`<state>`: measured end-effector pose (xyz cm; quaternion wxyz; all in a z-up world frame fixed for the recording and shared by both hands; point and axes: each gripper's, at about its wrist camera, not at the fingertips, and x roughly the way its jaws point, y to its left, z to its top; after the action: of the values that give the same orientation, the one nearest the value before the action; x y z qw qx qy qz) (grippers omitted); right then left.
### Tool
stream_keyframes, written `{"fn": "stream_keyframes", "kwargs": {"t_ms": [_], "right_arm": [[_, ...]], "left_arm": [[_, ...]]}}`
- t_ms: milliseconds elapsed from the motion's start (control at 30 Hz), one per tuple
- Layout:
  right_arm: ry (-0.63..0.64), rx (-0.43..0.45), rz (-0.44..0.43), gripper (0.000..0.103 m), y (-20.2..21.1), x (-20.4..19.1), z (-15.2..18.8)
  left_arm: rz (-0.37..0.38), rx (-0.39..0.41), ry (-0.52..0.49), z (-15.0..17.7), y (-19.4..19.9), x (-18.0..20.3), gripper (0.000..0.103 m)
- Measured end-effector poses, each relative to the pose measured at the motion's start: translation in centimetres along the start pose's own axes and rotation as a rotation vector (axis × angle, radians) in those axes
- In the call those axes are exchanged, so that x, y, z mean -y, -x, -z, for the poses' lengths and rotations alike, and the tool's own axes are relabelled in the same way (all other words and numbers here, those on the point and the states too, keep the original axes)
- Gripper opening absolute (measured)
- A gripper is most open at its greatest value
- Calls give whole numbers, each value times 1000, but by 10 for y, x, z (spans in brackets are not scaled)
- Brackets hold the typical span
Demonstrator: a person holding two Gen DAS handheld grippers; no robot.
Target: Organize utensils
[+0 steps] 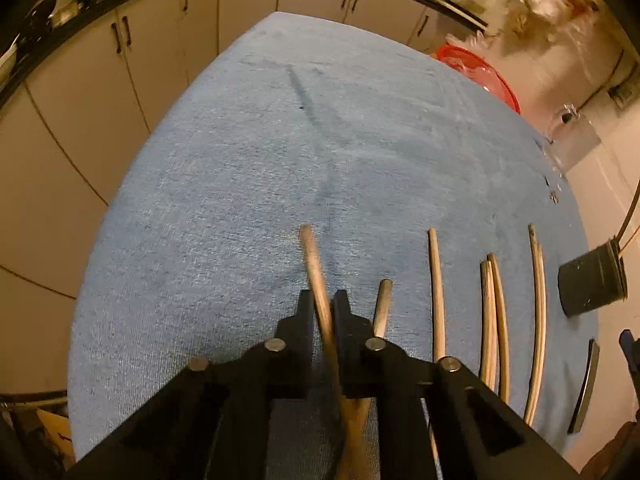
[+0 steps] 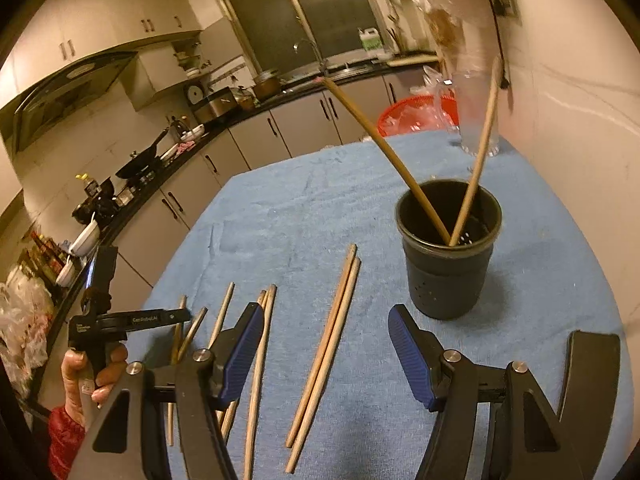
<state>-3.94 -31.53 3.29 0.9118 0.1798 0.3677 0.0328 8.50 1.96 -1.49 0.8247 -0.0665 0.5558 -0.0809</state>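
Note:
My left gripper (image 1: 324,300) is shut on a wooden chopstick (image 1: 314,268), held just above the blue towel (image 1: 240,160). Several more chopsticks lie to its right, one close by (image 1: 383,306) and others farther right (image 1: 436,292). My right gripper (image 2: 326,316) is open and empty, hovering over a pair of chopsticks (image 2: 332,344) on the towel. A black utensil cup (image 2: 450,248) stands ahead of it to the right with two chopsticks (image 2: 384,148) leaning in it. The left gripper (image 2: 176,316) shows at the left of the right wrist view.
The towel covers a table with kitchen cabinets (image 1: 100,92) past its far and left edges. A red basket (image 2: 416,114) and a clear glass container (image 2: 478,120) stand at the table's far side. The cup also shows at the right edge of the left wrist view (image 1: 592,284).

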Motion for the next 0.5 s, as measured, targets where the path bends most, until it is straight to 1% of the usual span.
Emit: {"fn": "stream_keyframes", "kwargs": {"t_ms": [100, 133, 167, 233, 300, 367, 400, 433, 467, 500], "right_arm": [[-19, -29, 50, 60, -7, 6, -11], [-24, -42, 51, 52, -11, 7, -15], [-28, -61, 49, 45, -16, 6, -19], [-22, -94, 44, 39, -27, 2, -25], [-22, -123, 29, 39, -40, -5, -31], [-7, -170, 22, 39, -59, -16, -40], [-5, -179, 32, 36, -68, -19, -45], [4, -188, 54, 36, -75, -23, -49], [29, -215, 80, 36, -89, -29, -55], [33, -234, 88, 36, -100, -31, -59]], "left_arm": [[-1, 13, 8, 8, 4, -3, 7], [4, 17, 5, 12, 6, -5, 7], [9, 26, 3, 15, 9, -6, 7], [11, 41, 3, 17, 13, -8, 7], [15, 42, 4, 14, 13, -10, 7], [11, 36, 6, 12, 12, -11, 7], [8, 32, 9, 11, 10, -12, 7], [6, 29, 12, 13, 10, -13, 7], [9, 24, 17, 12, 9, -14, 7], [18, 19, 21, 12, 8, -17, 7]]}}
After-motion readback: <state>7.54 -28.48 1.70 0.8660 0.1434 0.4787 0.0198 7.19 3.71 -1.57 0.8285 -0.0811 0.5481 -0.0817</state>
